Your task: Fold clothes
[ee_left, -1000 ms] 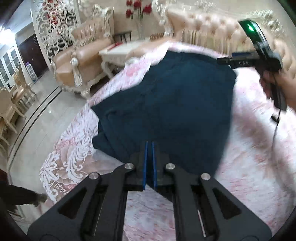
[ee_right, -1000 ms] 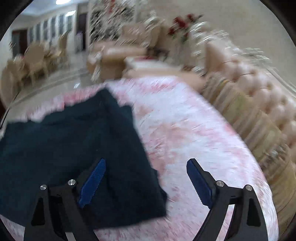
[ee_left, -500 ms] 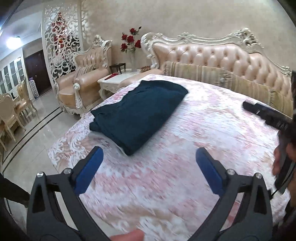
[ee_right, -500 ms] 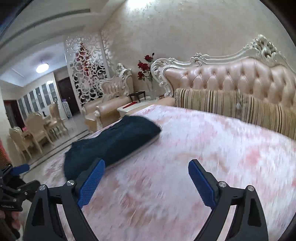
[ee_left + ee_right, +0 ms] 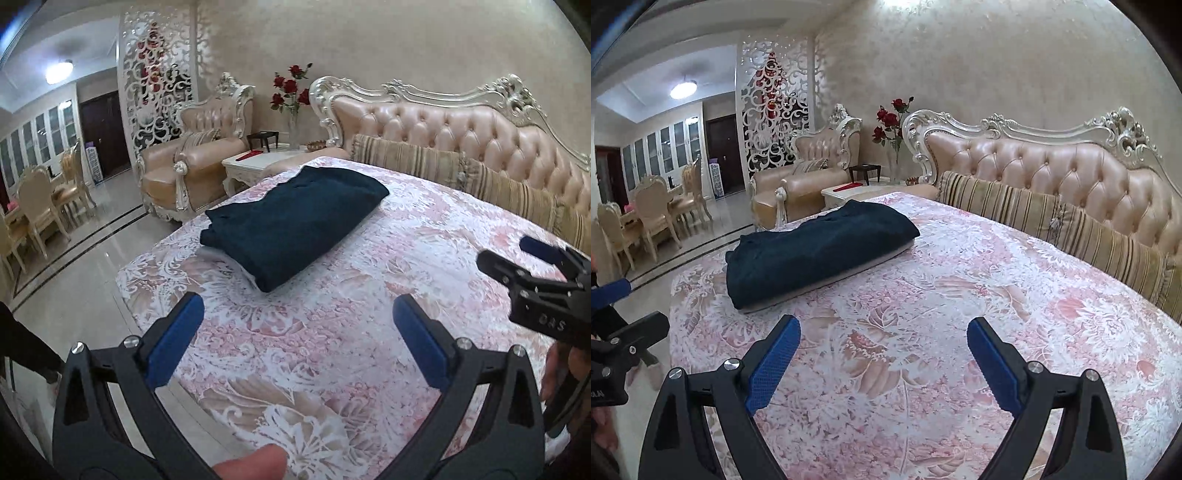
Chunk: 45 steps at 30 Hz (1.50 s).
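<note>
A dark blue garment (image 5: 295, 223) lies folded into a thick rectangle on the pink and white patterned cover (image 5: 332, 350), toward its far left side. In the right wrist view the same folded garment (image 5: 820, 247) rests on a thin pale layer. My left gripper (image 5: 297, 314) hovers open over the near part of the cover, well short of the garment, with nothing between its blue pads. My right gripper (image 5: 882, 336) is open too and empty, set back from the garment. Each gripper shows at the edge of the other's view.
A tufted peach sofa back (image 5: 461, 136) with striped cushions (image 5: 424, 166) borders the far side. An armchair (image 5: 195, 166), a white side table (image 5: 251, 162) with red roses (image 5: 291, 88), and dining chairs (image 5: 40, 206) stand on a tiled floor at the left.
My left gripper let go of the garment and opened wide. Both grippers pulled back from the garment, which now lies folded farther away. The right gripper stayed open.
</note>
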Tool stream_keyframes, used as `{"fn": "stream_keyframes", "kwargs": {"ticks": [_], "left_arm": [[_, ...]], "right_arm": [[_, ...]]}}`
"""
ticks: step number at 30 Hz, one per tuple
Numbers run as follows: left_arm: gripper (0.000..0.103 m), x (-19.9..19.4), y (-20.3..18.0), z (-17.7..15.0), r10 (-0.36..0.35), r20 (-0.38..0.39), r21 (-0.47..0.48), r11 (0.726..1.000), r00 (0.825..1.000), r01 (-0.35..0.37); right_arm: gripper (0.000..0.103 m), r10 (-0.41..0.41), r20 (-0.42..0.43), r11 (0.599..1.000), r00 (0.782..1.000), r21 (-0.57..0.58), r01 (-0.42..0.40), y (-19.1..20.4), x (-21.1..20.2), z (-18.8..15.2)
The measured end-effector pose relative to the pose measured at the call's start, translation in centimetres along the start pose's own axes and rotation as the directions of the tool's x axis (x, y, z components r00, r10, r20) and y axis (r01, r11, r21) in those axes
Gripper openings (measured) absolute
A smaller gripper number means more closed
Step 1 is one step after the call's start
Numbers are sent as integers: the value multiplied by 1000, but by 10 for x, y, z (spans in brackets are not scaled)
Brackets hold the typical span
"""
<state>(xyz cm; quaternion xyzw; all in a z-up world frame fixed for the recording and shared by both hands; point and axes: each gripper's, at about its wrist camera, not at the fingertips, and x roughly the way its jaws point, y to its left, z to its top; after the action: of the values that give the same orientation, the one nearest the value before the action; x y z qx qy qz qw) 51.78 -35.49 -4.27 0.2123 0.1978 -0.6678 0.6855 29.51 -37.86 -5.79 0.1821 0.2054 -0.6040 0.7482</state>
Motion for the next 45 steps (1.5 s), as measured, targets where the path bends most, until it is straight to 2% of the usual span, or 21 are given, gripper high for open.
{"fn": "stream_keyframes", "kwargs": {"ticks": [2, 9, 14, 18, 24, 45], "left_arm": [[102, 4, 1, 2, 20, 6, 14, 1000, 1000, -20], [102, 29, 13, 13, 7, -29, -6, 1000, 1000, -7], [102, 50, 28, 18, -48, -66, -25, 999, 997, 46], [102, 60, 41, 23, -99, -80, -43, 995, 992, 96], [102, 61, 51, 26, -110, -73, -47, 993, 991, 107], [102, 61, 44, 29, -113, -86, -17, 994, 990, 112]], "right_arm": [[93, -6, -10, 1000, 1000, -7, 6, 1, 6, 1], [93, -48, -68, 998, 997, -31, 46, 5, 36, 12], [93, -81, -102, 995, 991, -61, 75, 17, 54, 24], [93, -51, -100, 997, 994, -71, 44, 29, 60, 34], [93, 7, -96, 998, 995, -62, -13, 38, 59, 42], [93, 17, -87, 997, 996, -68, -23, 45, 57, 48]]}}
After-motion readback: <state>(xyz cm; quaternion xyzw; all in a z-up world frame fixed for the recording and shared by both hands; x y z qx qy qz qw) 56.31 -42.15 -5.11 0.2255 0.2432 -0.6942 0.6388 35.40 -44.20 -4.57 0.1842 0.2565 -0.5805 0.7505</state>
